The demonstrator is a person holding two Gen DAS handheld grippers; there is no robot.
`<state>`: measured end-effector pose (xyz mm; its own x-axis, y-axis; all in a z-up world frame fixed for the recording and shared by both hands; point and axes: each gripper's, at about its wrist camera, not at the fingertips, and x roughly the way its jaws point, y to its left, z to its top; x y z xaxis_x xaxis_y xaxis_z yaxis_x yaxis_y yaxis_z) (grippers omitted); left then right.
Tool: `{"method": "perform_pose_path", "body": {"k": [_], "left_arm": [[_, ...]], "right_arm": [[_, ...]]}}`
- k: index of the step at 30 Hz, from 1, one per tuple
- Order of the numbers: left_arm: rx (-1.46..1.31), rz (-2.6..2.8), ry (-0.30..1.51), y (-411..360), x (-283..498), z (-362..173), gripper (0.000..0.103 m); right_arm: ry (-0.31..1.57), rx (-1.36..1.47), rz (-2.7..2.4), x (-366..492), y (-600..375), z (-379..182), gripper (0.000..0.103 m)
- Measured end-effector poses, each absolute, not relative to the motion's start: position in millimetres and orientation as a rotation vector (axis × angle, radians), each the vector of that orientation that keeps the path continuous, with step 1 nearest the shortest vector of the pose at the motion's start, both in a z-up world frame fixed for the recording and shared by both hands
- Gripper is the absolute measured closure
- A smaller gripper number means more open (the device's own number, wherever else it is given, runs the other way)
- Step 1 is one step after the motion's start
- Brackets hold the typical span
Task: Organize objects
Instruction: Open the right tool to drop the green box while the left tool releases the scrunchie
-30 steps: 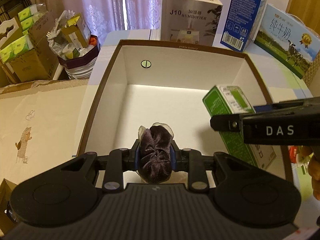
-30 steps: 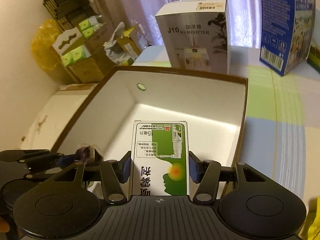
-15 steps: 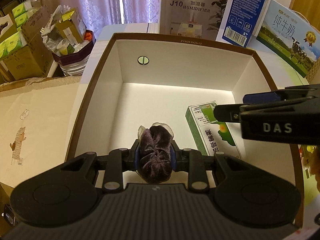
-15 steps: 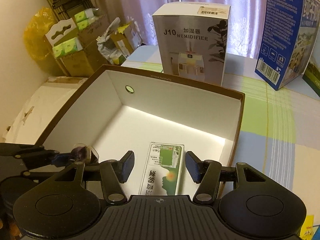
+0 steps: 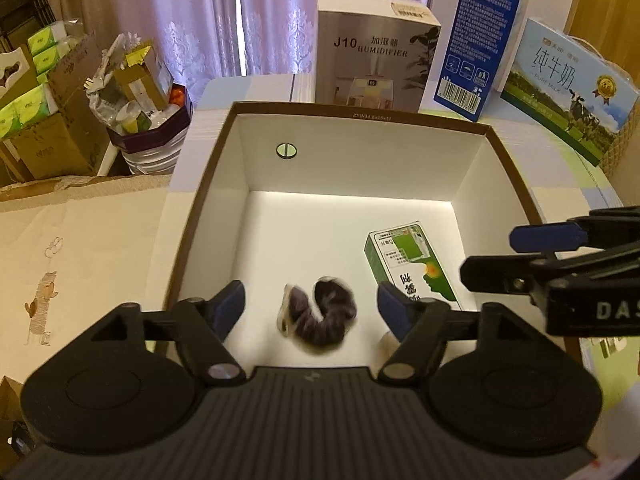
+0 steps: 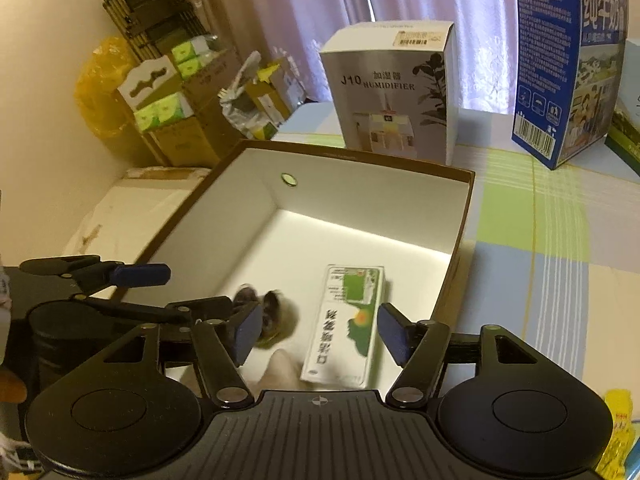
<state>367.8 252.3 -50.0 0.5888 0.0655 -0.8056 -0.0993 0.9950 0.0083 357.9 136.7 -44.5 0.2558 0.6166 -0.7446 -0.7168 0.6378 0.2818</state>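
Observation:
A brown-rimmed white box [image 5: 516, 168] [image 6: 460, 236] stands open on the table. Inside it a dark purple scrunchie [image 5: 320, 314] [image 6: 266, 312] is blurred with motion, below and free of my left gripper [image 5: 310, 306], whose jaws are opening wide with blue pads [image 5: 230, 304] well apart. A green and white medicine carton [image 5: 408, 266] [image 6: 348, 324] lies flat on the box floor at the right. My right gripper [image 6: 316, 330] hovers above the carton, jaws opening, pads off it. The right gripper [image 5: 536, 256] juts in from the right in the left wrist view.
Behind the box stand a humidifier box [image 5: 372, 52] [image 6: 394, 88], a tall blue carton [image 5: 484, 36] [image 6: 560, 64] and a milk carton [image 5: 568, 88]. Cardboard boxes with tissue packs [image 6: 168, 108] and a full bin [image 5: 144, 120] crowd the left. Checked tablecloth [image 6: 540, 240] lies right.
My left gripper opened and let the scrunchie drop into the box. My right gripper released the carton, which now lies flat on the box floor, and drew back upward.

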Motion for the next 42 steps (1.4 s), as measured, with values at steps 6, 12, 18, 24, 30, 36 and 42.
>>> {"method": "perform_pose_path", "body": {"k": [6, 12, 18, 24, 30, 36, 42], "left_arm": [[-0.056, 0.125, 0.930, 255, 346, -34, 0.022], [-0.072, 0.151, 0.934, 250, 318, -18, 0.019], [-0.084, 0.153, 0.939, 238, 288, -9, 0.019], [-0.092, 0.147, 0.949, 221, 262, -5, 0.019], [-0.090, 0.135, 0.951, 202, 242, -4, 0.019], [-0.083, 0.130, 0.949, 184, 224, -1, 0.019], [-0.084, 0.126, 0.957, 163, 211, -1, 0.019]], "right_arm": [[0.945, -0.113, 0.926, 336, 121, -34, 0.039], [0.952, -0.099, 0.939, 315, 104, -27, 0.038], [0.957, -0.089, 0.942, 296, 84, -21, 0.038], [0.952, -0.083, 0.939, 279, 65, -15, 0.038], [0.943, -0.080, 0.919, 263, 44, -14, 0.038], [0.940, -0.075, 0.908, 254, 20, -13, 0.038], [0.951, -0.059, 0.909, 249, -5, -14, 0.038]]}}
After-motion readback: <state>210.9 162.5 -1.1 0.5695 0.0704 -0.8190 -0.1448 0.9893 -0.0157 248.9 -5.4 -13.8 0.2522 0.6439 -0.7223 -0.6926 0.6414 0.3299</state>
